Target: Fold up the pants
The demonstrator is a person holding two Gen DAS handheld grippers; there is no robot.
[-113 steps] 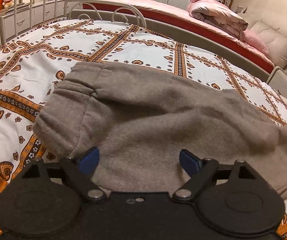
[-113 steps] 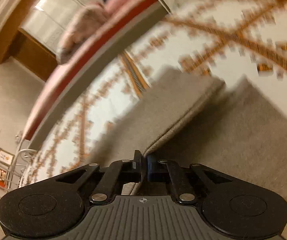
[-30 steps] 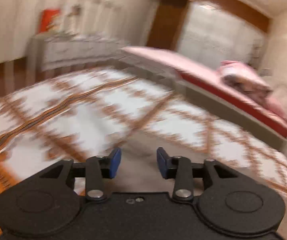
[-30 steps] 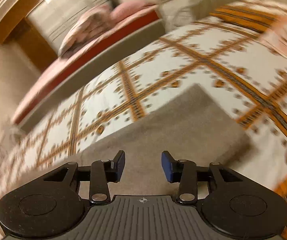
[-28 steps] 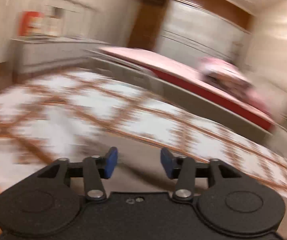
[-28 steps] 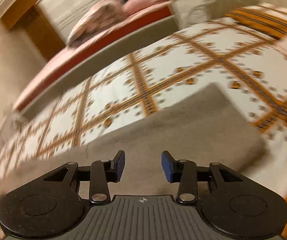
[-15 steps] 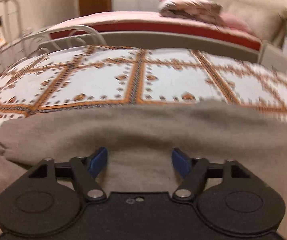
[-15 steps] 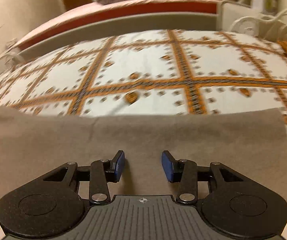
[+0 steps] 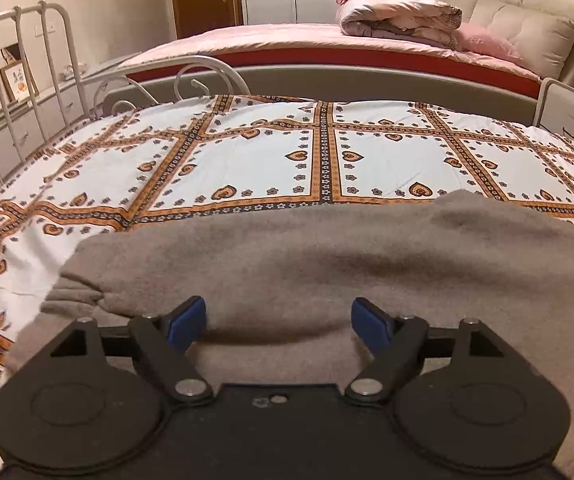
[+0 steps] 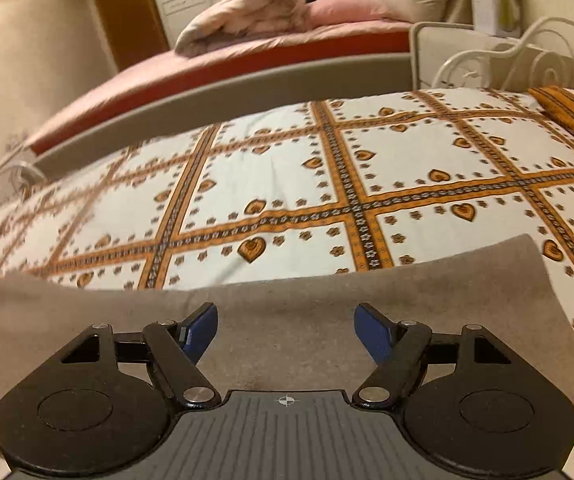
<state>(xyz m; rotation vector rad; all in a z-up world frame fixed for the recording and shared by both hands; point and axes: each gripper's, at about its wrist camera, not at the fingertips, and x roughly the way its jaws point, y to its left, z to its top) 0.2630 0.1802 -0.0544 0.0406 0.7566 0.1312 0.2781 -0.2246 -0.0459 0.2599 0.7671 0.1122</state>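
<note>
Progress looks partial: the grey-brown fleece pants (image 9: 327, 264) lie flat across the near edge of the bed as one long band, which reads as the legs already laid one over the other lengthwise. On the left, a thicker gathered end peeks out under the top layer — probably the waistband, though that is hard to confirm. What seems left is at least one fold across the length, bringing one end over toward the other, then tidying the edges.

The left gripper (image 9: 279, 322) hovers low over the cloth with its blue pads spread and its jaws opening; fabric sits below and between them, but nothing is pinched. The right gripper (image 10: 285, 330) is the same — jaws opening, pads wide apart over the other end of the pants, holding nothing.

The pants rest on a white bedspread with orange bands and heart motifs (image 9: 247, 160), smooth and soft. A white metal bed frame (image 9: 27, 64) rises at the left. Beyond stands a second bed with a pink sheet (image 9: 287, 38), a rolled pink quilt (image 9: 399, 10), beige cushions and white wardrobe doors.
</note>
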